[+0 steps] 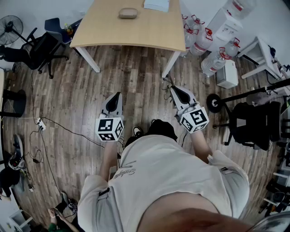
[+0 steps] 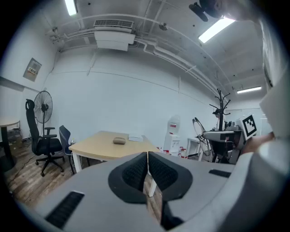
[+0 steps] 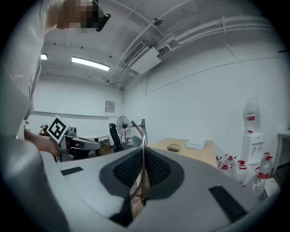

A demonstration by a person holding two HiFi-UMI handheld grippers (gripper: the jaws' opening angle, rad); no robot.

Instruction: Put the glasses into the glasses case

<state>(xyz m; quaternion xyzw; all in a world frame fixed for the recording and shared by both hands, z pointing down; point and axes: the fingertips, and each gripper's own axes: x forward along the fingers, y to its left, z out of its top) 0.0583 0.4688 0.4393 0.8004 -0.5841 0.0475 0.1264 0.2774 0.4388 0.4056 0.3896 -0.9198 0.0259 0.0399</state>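
Note:
The brown glasses case [image 1: 128, 13] lies shut on the wooden table [image 1: 108, 31], far ahead of both grippers. It also shows in the left gripper view as the case [image 2: 119, 141] and in the right gripper view as the case [image 3: 173, 147]. My right gripper [image 1: 172, 88] is shut on thin metal-framed glasses [image 3: 142, 131], whose frame sticks up above the jaws [image 1: 167, 83]. My left gripper [image 1: 119, 94] is held level beside it over the floor. In its own view the left gripper [image 2: 147, 154] has its jaws shut with nothing between them.
A white box [image 1: 156, 4] lies on the table behind the case. Black office chairs [image 1: 43, 50] and a fan [image 1: 10, 23] stand at the left. Water bottles [image 1: 213, 63], a white side table [image 1: 260, 52] and another chair [image 1: 253, 122] are at the right. Cables [image 1: 50, 124] run across the wooden floor.

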